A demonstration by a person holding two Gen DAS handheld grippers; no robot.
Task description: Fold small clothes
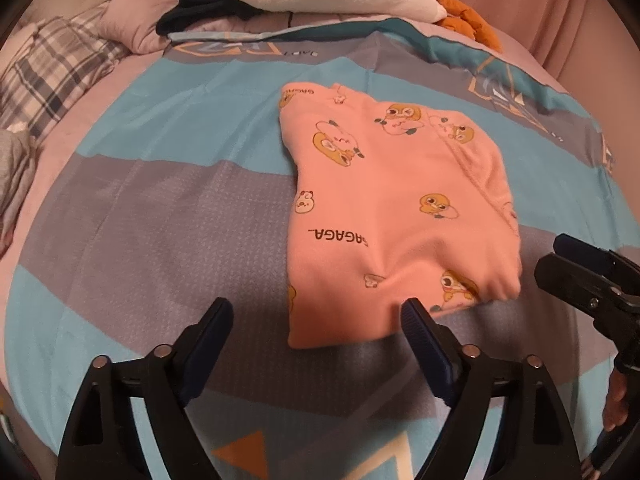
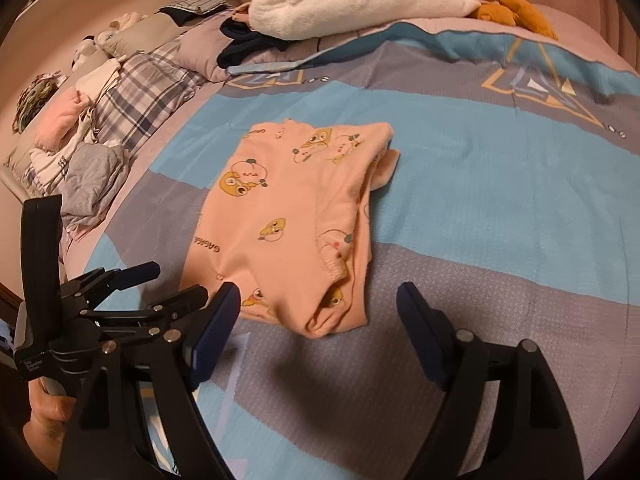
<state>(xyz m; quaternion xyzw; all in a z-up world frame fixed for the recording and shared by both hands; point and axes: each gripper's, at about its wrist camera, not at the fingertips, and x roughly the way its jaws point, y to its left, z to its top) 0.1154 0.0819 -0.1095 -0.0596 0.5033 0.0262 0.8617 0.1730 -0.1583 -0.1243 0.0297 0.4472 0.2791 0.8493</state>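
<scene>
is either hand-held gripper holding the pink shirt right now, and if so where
Nothing is held. The left hand-held gripper and right hand-held gripper are both open, and the folded pink shirt lies free on the bedspread.

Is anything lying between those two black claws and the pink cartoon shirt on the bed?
Nothing visible. The left gripper and right gripper hang open just short of the pink shirt, with only bare bedspread between them and its near edge.
</scene>
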